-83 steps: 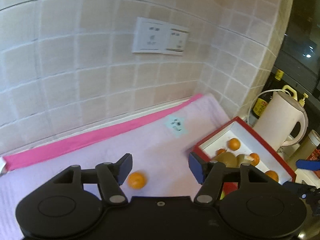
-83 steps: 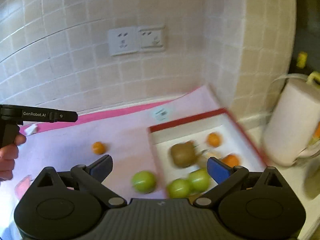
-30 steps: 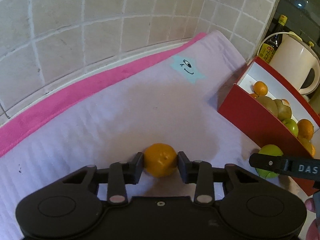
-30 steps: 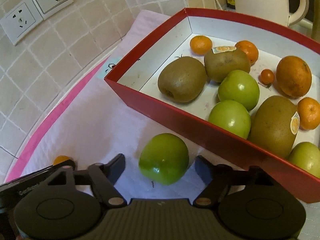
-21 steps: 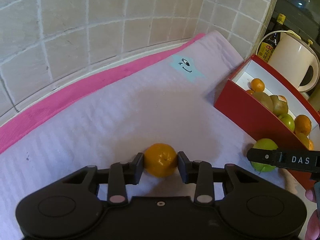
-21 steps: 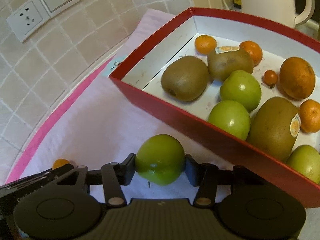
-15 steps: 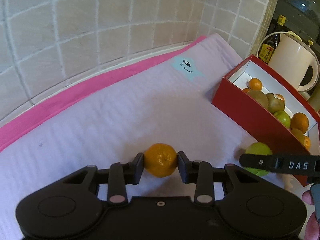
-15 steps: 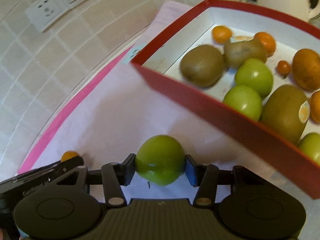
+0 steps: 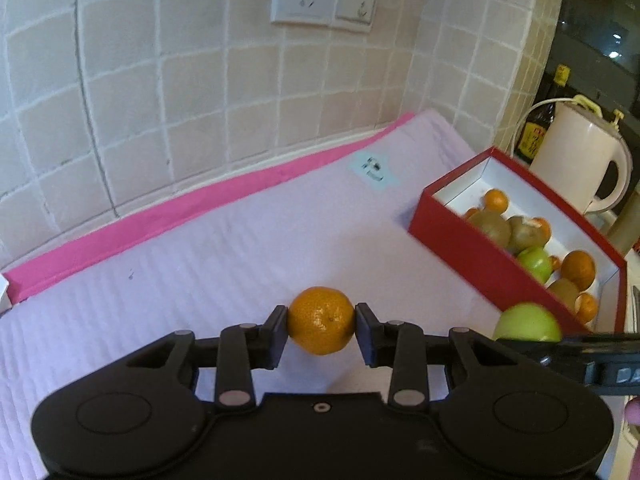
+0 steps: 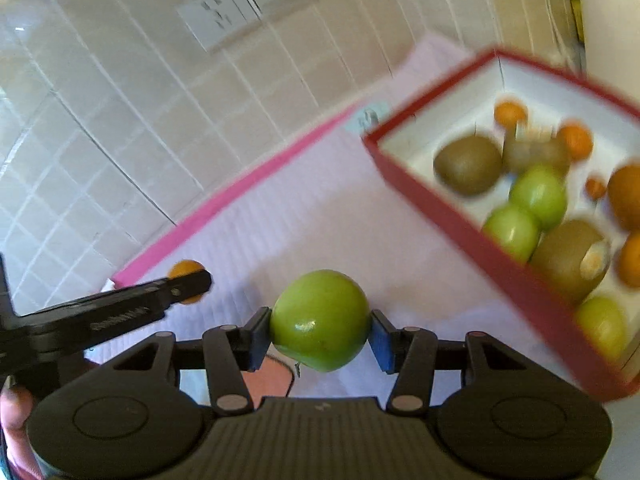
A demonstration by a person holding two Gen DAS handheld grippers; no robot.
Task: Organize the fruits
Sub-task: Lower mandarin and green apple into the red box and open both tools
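Two fruits are clamped above the lilac ribbed mat (image 9: 224, 248); the left hand-held gripper (image 9: 321, 330) has its pads pressed on a small round orange mandarin (image 9: 321, 320); the right hand-held gripper (image 10: 320, 332) squeezes a glossy green apple (image 10: 320, 320); the red cardboard box with white lining (image 10: 448, 216), holding kiwis, apples and mandarins, sits to the right on the mat.
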